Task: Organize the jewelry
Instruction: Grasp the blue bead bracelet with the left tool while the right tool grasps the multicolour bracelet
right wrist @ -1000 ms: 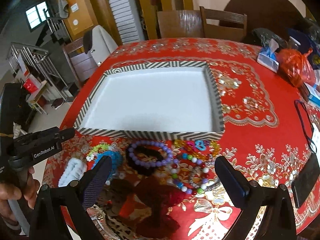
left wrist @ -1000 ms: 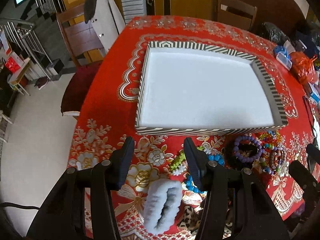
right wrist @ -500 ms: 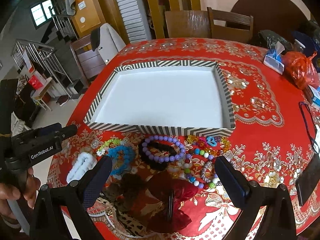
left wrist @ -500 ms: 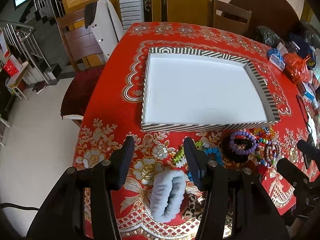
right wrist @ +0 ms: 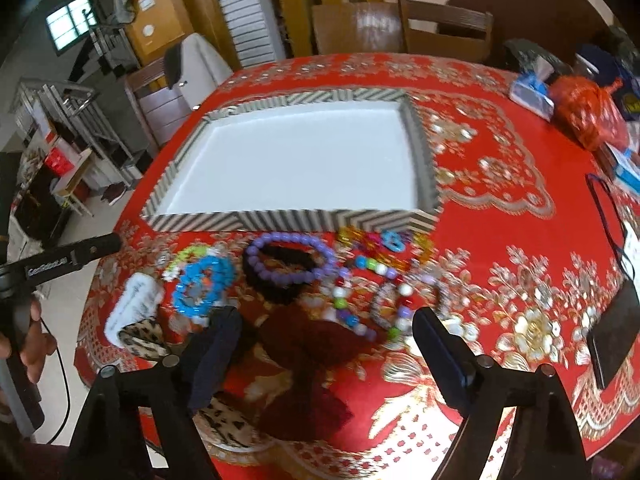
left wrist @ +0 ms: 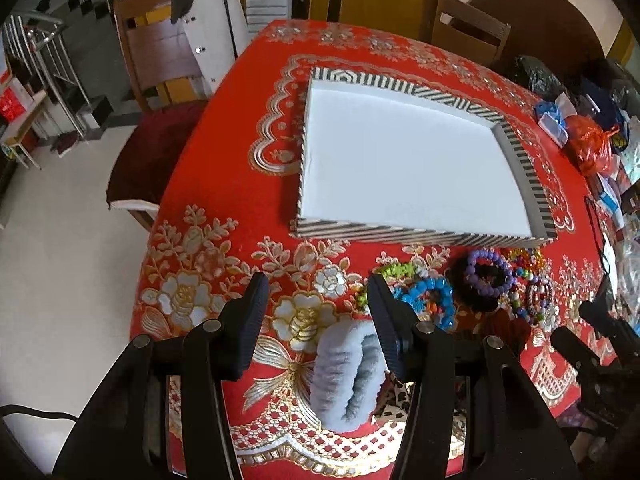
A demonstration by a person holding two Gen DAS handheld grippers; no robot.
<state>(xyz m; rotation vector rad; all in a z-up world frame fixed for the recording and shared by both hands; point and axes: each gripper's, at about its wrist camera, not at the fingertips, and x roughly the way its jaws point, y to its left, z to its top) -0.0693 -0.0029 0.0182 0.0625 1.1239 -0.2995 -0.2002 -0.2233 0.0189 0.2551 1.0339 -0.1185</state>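
Observation:
A striped tray (left wrist: 400, 234) with a bare white inside (right wrist: 296, 160) sits mid-table. In front of it lies a heap of jewelry: a purple bead bracelet (right wrist: 288, 258) around a black band, a blue bead bracelet (right wrist: 202, 284), coloured bead strands (right wrist: 372, 276), a dark red bow (right wrist: 316, 344) and a fluffy grey-white scrunchie (left wrist: 348, 376). My left gripper (left wrist: 316, 292) is open and empty, just above the scrunchie. My right gripper (right wrist: 324, 332) is open and empty, over the red bow.
The red floral tablecloth (left wrist: 224, 208) ends at the near and left edges. Bags and a tissue pack (right wrist: 532, 92) crowd the far right. A black phone (right wrist: 612, 332) with a cord lies at the right. Wooden chairs (left wrist: 168, 52) stand around the table.
Both grippers have drawn back and risen a little, so the tray looks farther off. The right view now sits lower over the red bow. Nothing was picked up.

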